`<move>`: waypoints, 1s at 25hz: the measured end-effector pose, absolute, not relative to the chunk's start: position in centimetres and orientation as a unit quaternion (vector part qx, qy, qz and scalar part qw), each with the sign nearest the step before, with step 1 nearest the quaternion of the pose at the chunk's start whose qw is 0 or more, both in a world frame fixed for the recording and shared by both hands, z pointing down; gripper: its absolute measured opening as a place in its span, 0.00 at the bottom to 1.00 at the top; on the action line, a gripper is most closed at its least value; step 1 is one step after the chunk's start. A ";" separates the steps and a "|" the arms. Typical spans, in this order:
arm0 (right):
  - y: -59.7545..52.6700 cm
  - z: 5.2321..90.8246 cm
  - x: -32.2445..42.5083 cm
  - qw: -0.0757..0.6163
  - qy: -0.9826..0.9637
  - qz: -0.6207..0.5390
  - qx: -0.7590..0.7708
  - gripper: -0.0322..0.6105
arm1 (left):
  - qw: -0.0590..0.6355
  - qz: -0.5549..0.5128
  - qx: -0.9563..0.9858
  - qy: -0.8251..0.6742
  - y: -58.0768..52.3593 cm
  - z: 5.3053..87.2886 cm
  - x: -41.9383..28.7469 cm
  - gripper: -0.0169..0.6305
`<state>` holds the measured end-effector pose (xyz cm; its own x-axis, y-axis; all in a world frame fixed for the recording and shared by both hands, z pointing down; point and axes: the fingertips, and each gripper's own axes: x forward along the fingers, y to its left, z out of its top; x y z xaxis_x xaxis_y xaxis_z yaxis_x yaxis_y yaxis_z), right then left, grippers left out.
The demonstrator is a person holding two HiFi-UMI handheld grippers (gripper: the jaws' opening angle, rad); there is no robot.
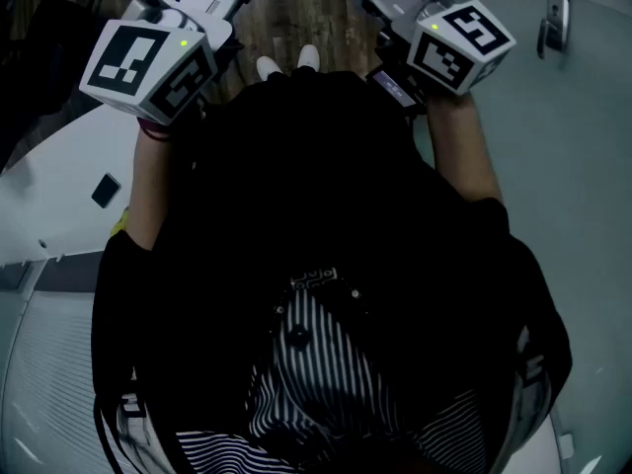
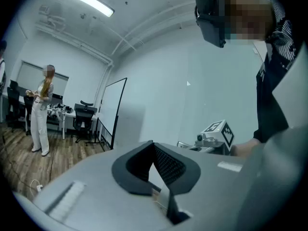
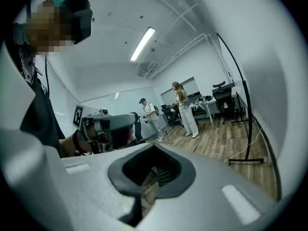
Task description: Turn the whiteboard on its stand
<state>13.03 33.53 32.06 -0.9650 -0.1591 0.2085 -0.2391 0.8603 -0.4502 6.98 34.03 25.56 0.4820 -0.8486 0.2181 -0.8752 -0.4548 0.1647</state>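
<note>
whiteboard far off, dtls unclear

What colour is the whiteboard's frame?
The whiteboard has a thin black frame around a white panel; clearest in the left gripper view.

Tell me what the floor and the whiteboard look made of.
Floor: wood or wood-look laminate with a matte finish, going by the brown planks with visible seams and grain.
Whiteboard: a smooth, even white panel, probably coated metal or melamine. Its thin black frame and stand look like painted metal tube, though they are too small to be sure.
</note>
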 end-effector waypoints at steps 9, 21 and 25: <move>36.5 31.5 12.7 0.094 -0.966 0.225 0.085 0.05 | 0.166 0.054 0.847 -0.503 34.9 28.0 8.1 0.00; 35.3 31.9 14.4 0.087 -0.971 0.216 0.064 0.05 | 0.204 0.065 0.849 -0.483 34.1 30.9 11.0 0.00; 35.1 32.4 14.3 0.090 -0.972 0.209 0.062 0.05 | 0.202 0.053 0.853 -0.478 33.4 30.4 12.2 0.00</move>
<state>14.34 35.10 32.39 -0.9763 -0.0824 0.2001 -0.1573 0.9052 -0.3947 12.15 33.39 30.45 0.5376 -0.7940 0.2838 -0.8371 -0.4618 0.2933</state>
